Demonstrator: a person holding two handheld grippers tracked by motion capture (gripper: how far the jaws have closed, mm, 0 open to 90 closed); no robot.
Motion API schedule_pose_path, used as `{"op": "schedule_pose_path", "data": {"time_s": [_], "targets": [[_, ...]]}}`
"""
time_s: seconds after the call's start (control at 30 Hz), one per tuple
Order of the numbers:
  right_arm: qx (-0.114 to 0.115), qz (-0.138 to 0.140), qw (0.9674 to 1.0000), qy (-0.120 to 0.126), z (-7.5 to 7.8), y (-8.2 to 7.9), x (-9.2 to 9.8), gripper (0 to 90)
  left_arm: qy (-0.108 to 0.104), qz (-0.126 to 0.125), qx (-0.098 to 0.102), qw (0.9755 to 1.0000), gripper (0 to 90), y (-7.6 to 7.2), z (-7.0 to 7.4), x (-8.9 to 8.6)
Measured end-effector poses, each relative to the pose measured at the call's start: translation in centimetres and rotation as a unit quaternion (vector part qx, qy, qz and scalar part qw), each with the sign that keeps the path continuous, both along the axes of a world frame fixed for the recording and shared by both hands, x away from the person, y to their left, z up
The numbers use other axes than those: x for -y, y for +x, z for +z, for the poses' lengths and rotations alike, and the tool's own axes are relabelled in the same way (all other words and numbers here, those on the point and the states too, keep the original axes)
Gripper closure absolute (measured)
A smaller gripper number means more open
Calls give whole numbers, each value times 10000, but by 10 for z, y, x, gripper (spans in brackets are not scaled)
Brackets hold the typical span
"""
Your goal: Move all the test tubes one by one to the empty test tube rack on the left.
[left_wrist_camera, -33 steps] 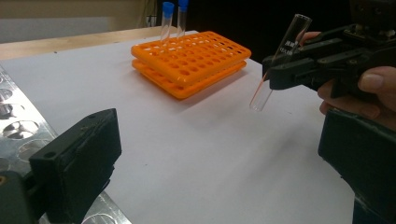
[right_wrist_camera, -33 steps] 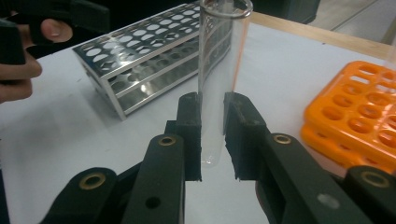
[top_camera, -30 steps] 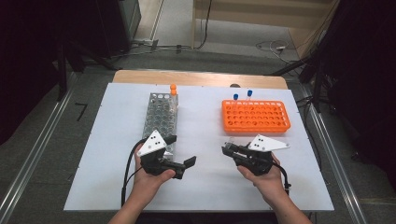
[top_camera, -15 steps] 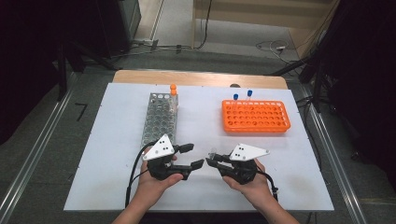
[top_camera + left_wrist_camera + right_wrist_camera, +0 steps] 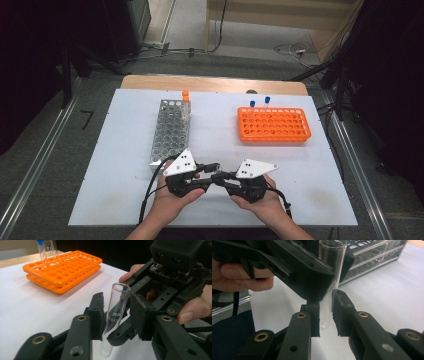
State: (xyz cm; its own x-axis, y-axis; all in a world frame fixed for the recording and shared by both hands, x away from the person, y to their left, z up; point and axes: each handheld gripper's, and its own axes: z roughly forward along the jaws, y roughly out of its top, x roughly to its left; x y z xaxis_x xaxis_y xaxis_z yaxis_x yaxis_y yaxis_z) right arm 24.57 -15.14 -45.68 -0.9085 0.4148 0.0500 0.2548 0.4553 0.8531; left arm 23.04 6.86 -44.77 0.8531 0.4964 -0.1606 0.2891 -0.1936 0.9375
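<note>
Drawn together since a second ago, when well apart: left gripper (image 5: pixel 116 315) and right gripper (image 5: pixel 326 312), now tip to tip near the front edge of the table (image 5: pixel 125 200). Between them, near upright with its open mouth up, a glass test tube (image 5: pixel 120 293). Right jaws clamped low, by the round bottom. Left jaws just closing higher up, pads against the glass as far as can be told. Long axis vertical, so handover likely means releasing below. Farther off, metal rack (image 5: pixel 170 130) left, orange rack (image 5: pixel 272 125) right.
</note>
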Motion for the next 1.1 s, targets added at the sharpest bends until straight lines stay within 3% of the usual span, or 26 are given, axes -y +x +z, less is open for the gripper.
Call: {"op": "schedule_pose_path", "data": {"time_s": [0.17,0.37,0.7,0.8,1.1], "targets": [[-34,81,10000,-25,0,-1,-1,739,12,5,18,10000,729,0,-1,0],[-100,93,9999,-48,-1,1,-1,739,122,93,135,9998,753,-1,-2,2],[-80,93,9999,-11,0,1,1,726,113,171,222,9995,763,-2,0,2],[-97,151,9998,30,0,2,3,674,82,223,209,9995,763,-1,1,0],[35,267,9996,93,6,1,11,309,2,379,211,9991,763,2,4,-6]]}}
